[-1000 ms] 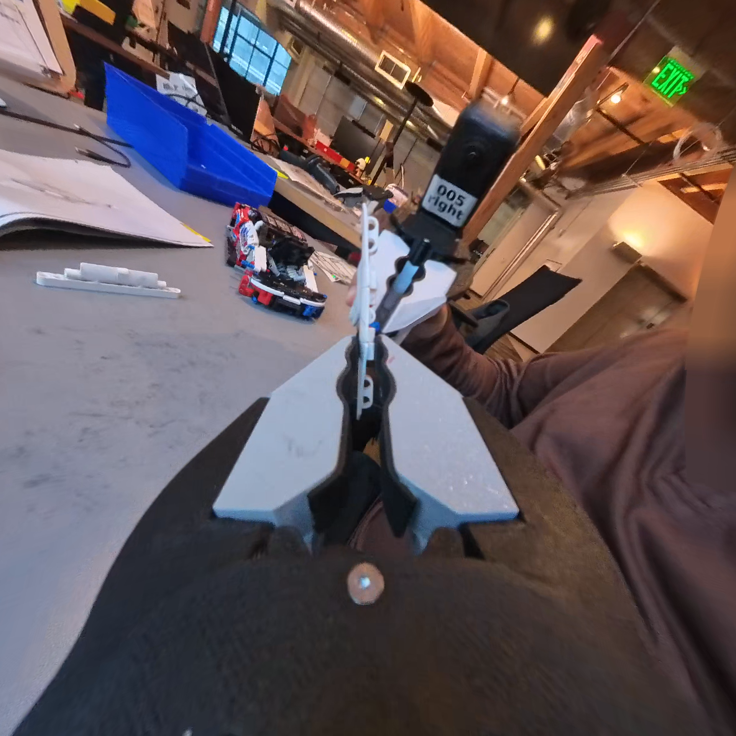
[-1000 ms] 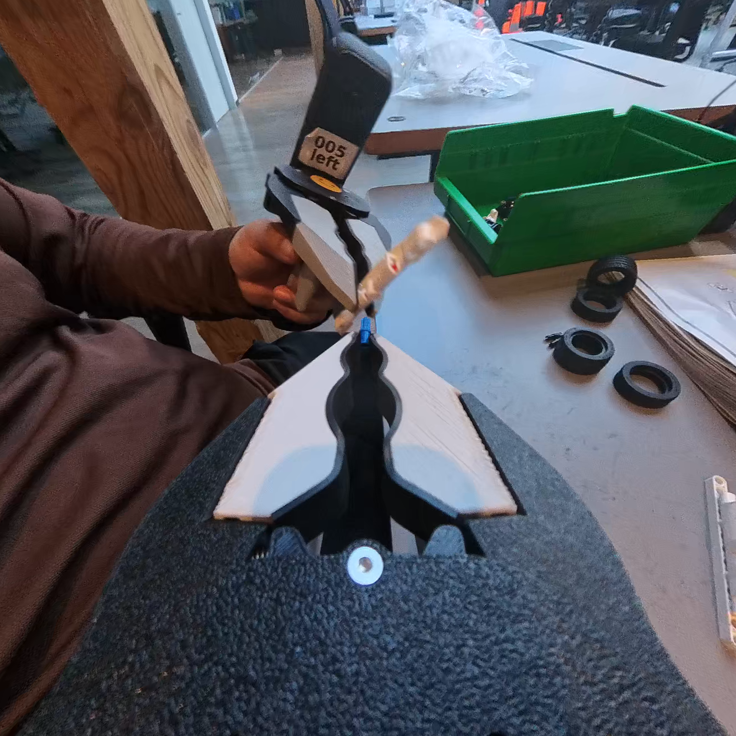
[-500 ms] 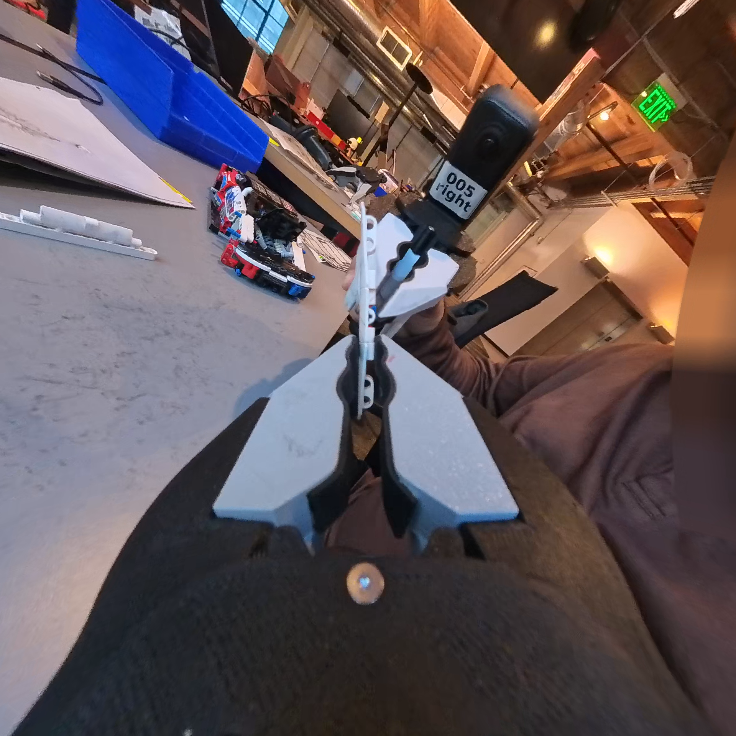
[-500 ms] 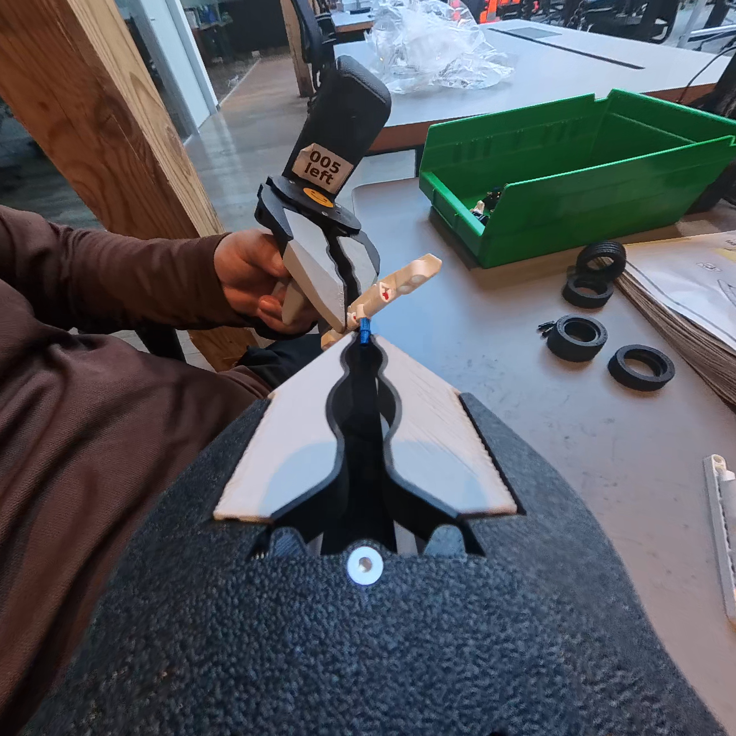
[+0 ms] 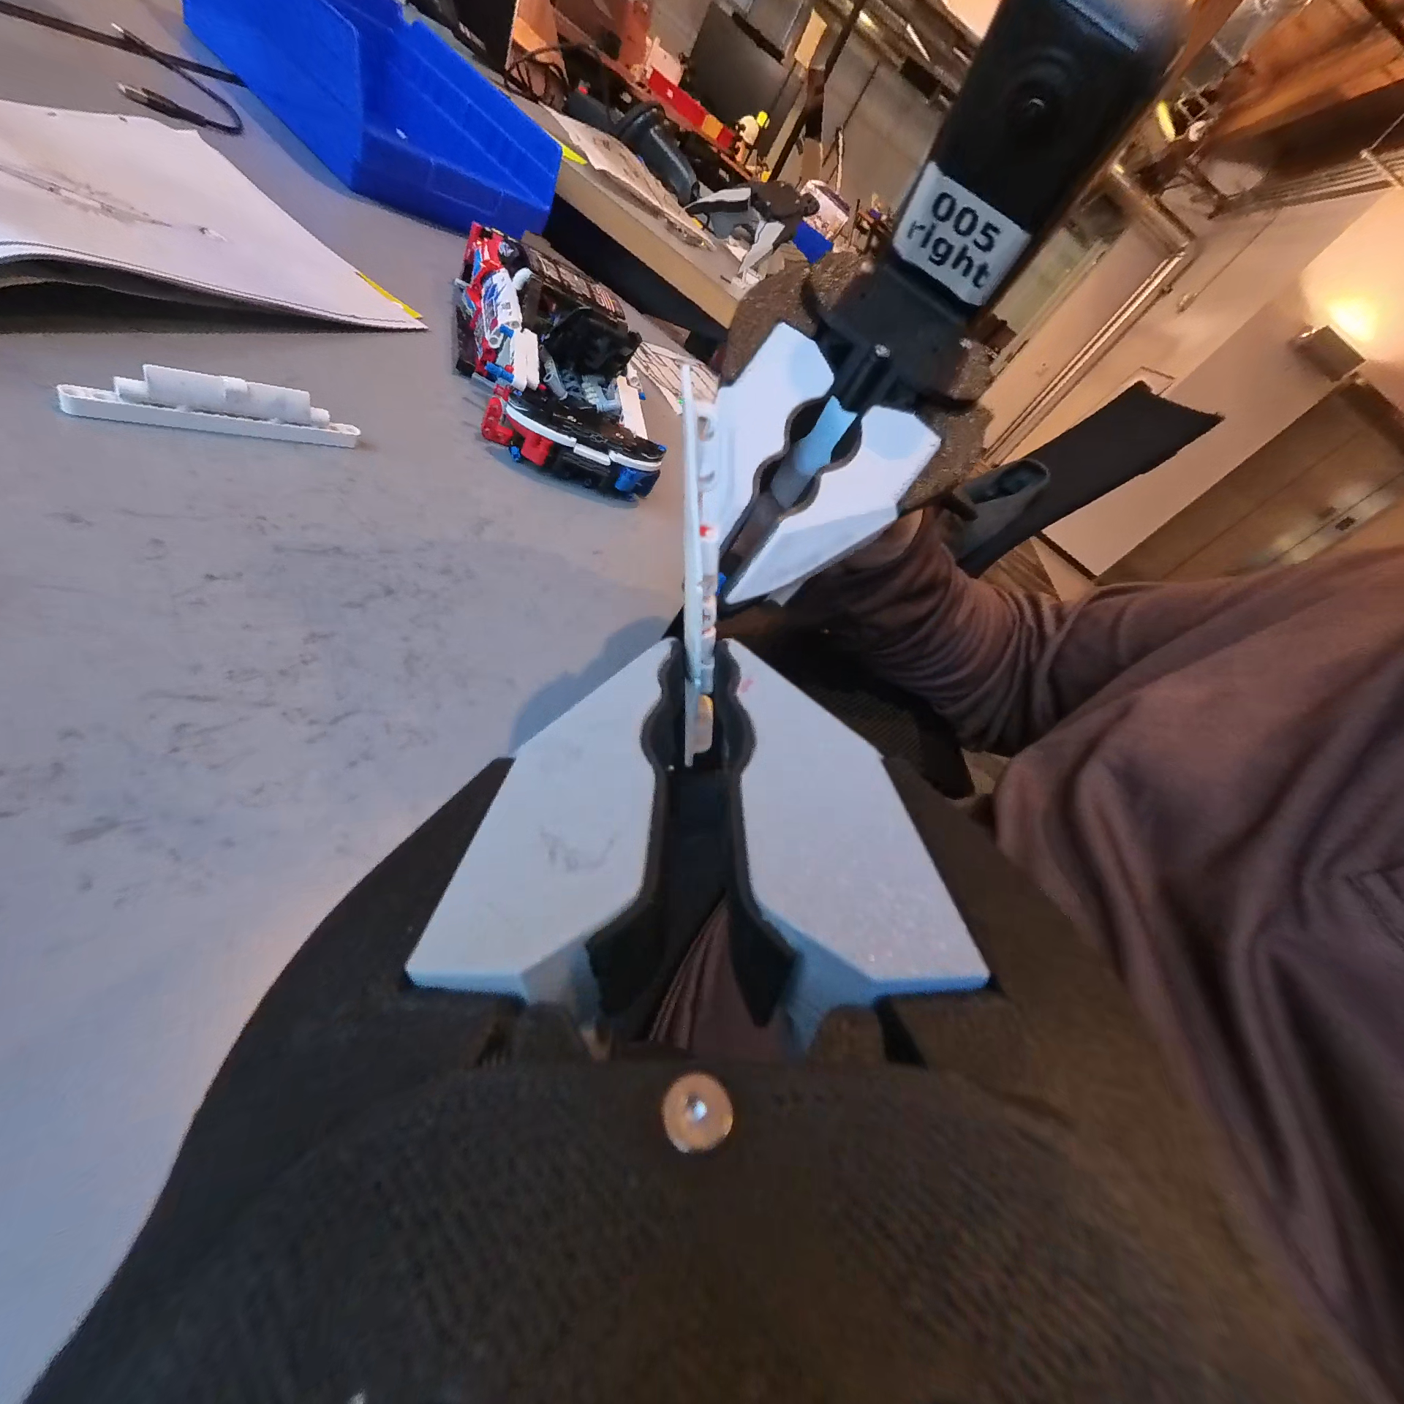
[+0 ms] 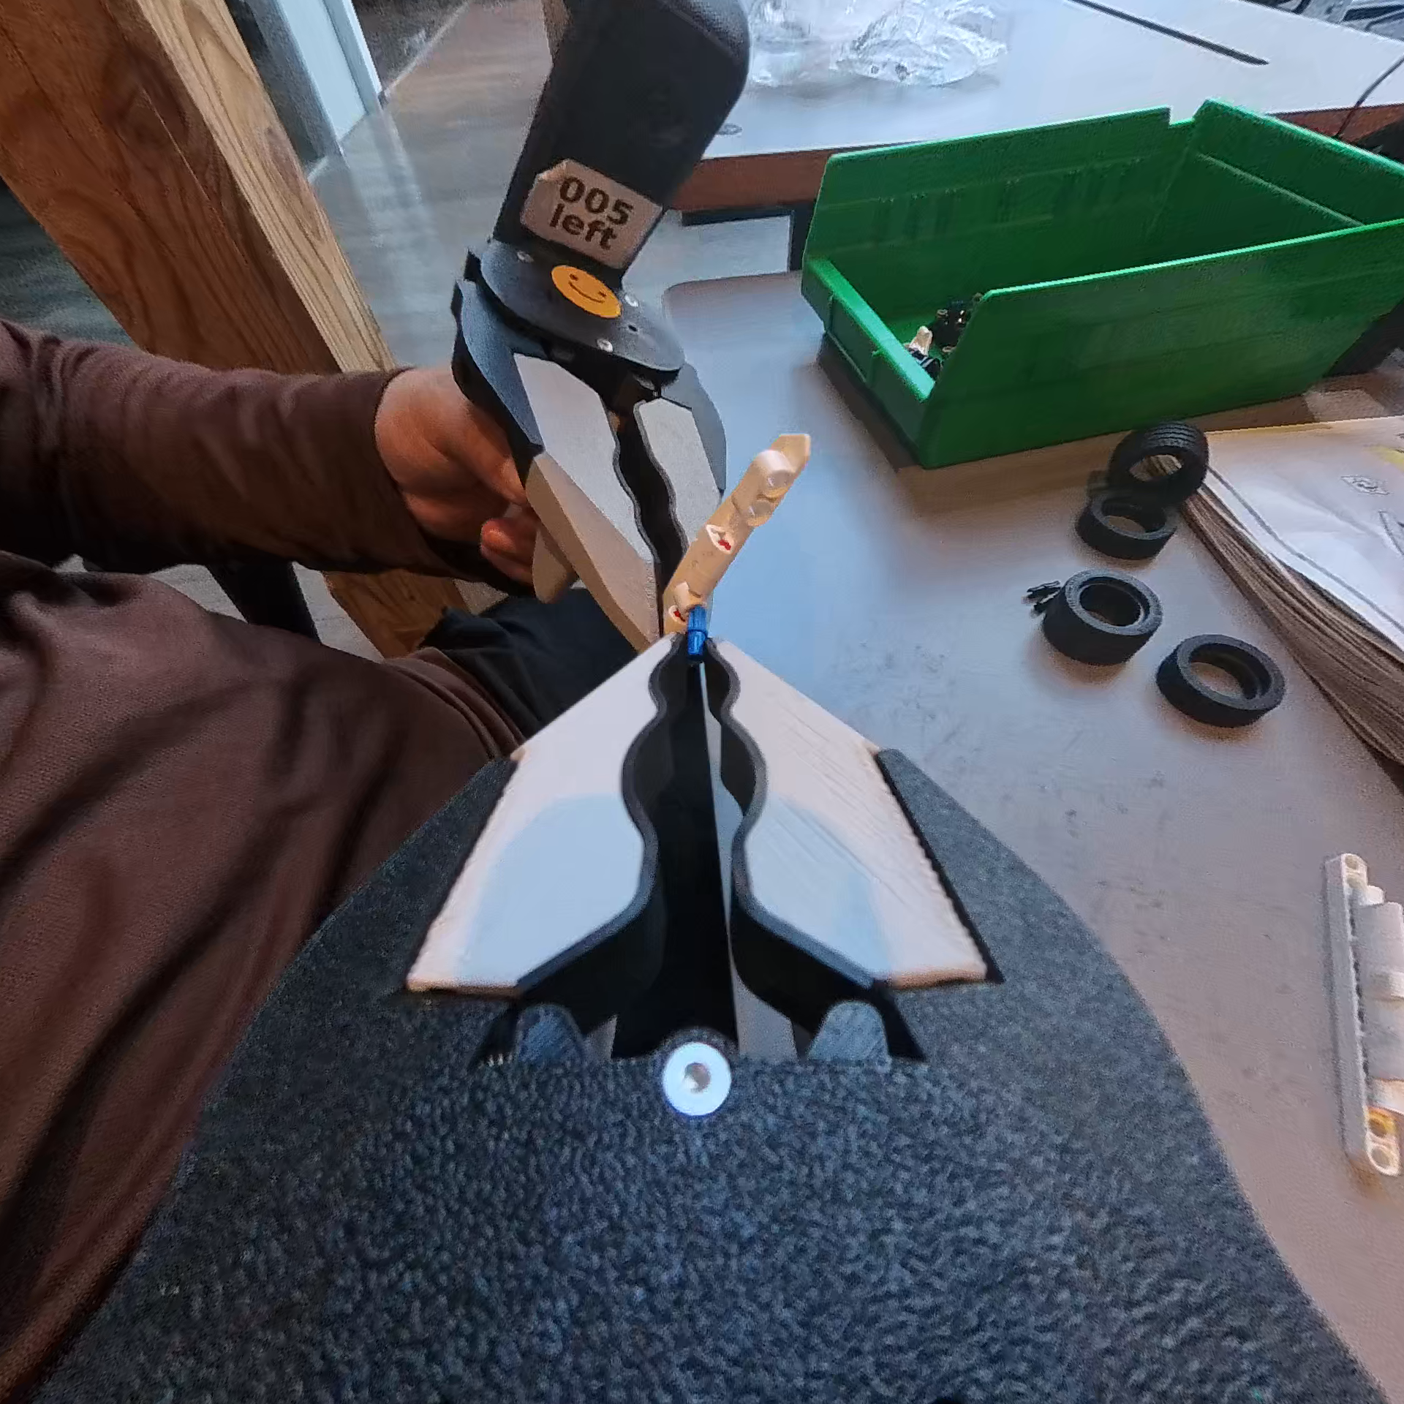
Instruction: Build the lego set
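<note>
Both tools are raised off the bench, tips meeting in the air near its front edge. The left gripper (image 5: 695,668) is clamped on the lower end of a white beam (image 5: 699,532), held edge-on and roughly upright. The right gripper (image 6: 695,646) is pinched together on a small blue pin (image 6: 695,640), whose free end sits at the bottom of the beam (image 6: 729,532); we cannot tell whether it has entered a hole.

To do this step well, in our judgement, we should bring the pin's axis square to the beam's face and centre it on the hole before pushing. The left grip sits low on the beam, close to the joint, which should limit flex. We would press straight and watch that the beam does not pivot between the left jaws. Releasing the pin only once it seats fully seems prudent.

Surface: a grey, scuffed bench (image 5: 266,684). The part-built car (image 5: 562,395), in red, white and black, stands toward its far edge, near a blue bin (image 5: 395,114). A white assembly (image 5: 205,403) lies beside an open instruction booklet (image 5: 152,220). In the right wrist view, four black tyres (image 6: 1102,615) sit between the booklet and a green bin (image 6: 1102,281).

Room: an open workshop with timber posts and further benches behind.
</note>
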Motion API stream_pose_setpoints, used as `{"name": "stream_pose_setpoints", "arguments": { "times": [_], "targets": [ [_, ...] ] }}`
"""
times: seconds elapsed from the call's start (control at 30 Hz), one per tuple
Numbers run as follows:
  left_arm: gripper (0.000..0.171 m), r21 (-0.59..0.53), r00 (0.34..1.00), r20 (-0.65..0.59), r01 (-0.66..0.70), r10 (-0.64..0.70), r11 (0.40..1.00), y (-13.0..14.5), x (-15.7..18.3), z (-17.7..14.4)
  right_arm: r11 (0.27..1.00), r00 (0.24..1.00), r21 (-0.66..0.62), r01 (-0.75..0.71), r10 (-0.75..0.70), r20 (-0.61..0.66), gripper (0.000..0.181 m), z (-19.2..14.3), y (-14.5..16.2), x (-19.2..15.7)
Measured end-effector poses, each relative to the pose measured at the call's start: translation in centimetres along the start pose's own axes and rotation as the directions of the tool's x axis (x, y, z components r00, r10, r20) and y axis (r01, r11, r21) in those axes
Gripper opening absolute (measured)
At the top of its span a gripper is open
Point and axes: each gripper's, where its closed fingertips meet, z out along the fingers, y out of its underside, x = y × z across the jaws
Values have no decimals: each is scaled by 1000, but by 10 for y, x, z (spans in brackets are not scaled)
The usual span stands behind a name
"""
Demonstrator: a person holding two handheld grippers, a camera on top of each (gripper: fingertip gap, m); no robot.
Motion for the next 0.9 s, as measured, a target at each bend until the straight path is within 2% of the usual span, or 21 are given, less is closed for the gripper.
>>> {"name": "stream_pose_setpoints", "arguments": {
  "times": [0.17,0.27,0.4,0.53,0.6,0.67,0.9],
  "targets": [
    [5,-146,997,44,-55,63,988,21,-11,4,992,996,-90,88,-89,-7,4,10,16,-4],
    [5,-240,976,155,-115,155,964,35,-30,7,995,997,-85,60,-55,59,4,18,19,-12],
    [5,-291,937,181,-238,298,927,41,-41,3,987,997,-140,79,-79,5,4,21,32,2],
    [5,-338,861,127,-430,493,837,49,-46,0,980,994,-164,108,-112,-10,4,23,36,5],
    [5,-347,864,53,-455,501,821,55,-40,2,970,990,-201,138,-143,-12,4,27,41,5],
    [5,-359,841,31,-494,539,792,55,-43,1,963,990,-229,140,-140,13,4,32,48,1],
    [4,-383,750,16,-606,661,697,53,-47,-2,942,984,-286,175,-179,13,3,38,57,-2]
  ]
}}
